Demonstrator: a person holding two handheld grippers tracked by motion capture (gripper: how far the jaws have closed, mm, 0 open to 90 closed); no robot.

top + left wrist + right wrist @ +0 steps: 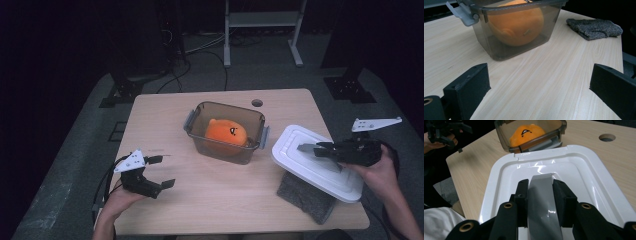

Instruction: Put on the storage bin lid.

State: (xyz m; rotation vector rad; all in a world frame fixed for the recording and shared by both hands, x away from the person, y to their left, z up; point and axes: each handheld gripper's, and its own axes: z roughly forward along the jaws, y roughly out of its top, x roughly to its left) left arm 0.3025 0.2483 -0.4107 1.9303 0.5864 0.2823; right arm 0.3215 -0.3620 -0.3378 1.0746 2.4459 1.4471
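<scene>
A smoky clear box (226, 132) with grey latches stands mid-table, an orange plush toy (227, 134) inside it. The box (511, 27) and toy (516, 22) also fill the top of the left gripper view. My right gripper (306, 149) is shut on the grey handle (543, 202) of a white lid (315, 160), holding it tilted above the table's right side. The lid (549, 167) spreads ahead of that gripper's jaws, with the box (531, 135) beyond. My left gripper (162, 171) rests open at the front left, nothing between its jaws.
A grey cloth (306, 196) lies under the lid at the front right corner, also seen as the cloth (595, 28) past the box. A round hole (257, 103) sits near the table's back edge. Cables and stand legs lie on the floor behind.
</scene>
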